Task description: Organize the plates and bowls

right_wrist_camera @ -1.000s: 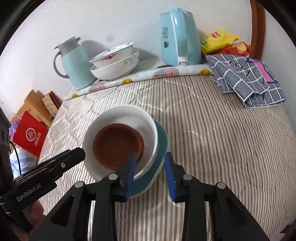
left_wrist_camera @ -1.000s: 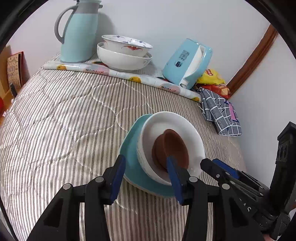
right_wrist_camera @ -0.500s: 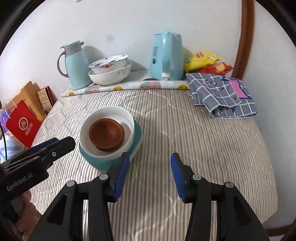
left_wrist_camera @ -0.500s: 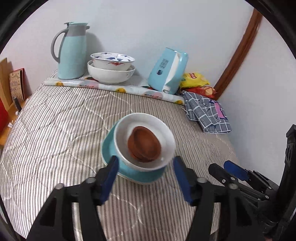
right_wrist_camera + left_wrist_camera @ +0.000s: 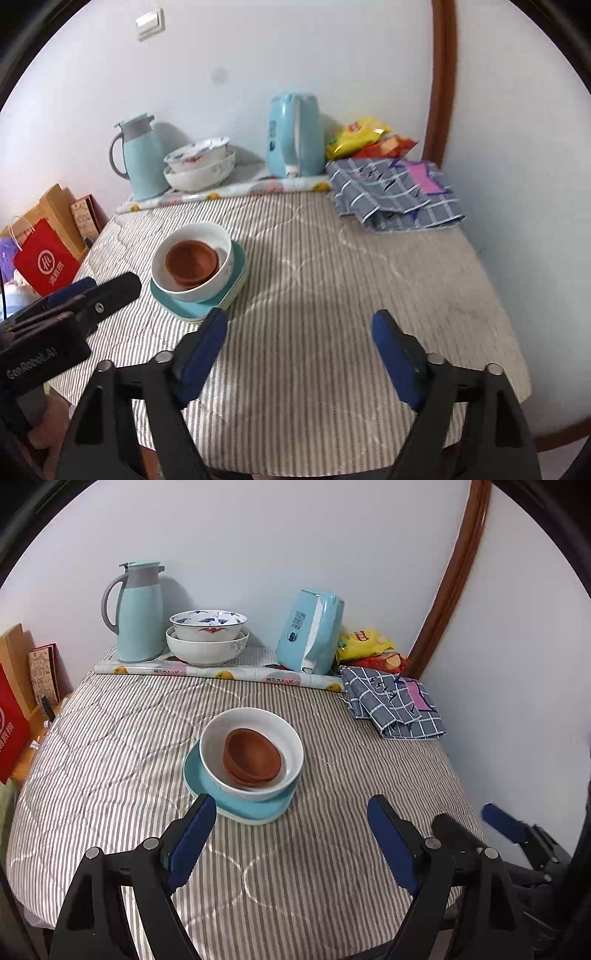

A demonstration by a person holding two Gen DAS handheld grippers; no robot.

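Left wrist view: the left tongs [image 5: 291,843], wide apart with nothing between them after just opening, have the stacked bowls [image 5: 252,753] at twelve o'clock on the surface [image 5: 110,746]. The right tongs [image 5: 301,356], likewise just opened and empty, find them at ten o'clock.

You have two grippers, the left gripper [image 5: 291,834] and the right gripper [image 5: 299,349]. Counted: one teal plate [image 5: 207,786], one white bowl [image 5: 291,755], two brown saucers [image 5: 253,755], two patterned bowls [image 5: 207,651], one thermos jug [image 5: 138,613], one kettle [image 5: 310,631], two snack packets [image 5: 364,642], one checked cloth [image 5: 391,705].
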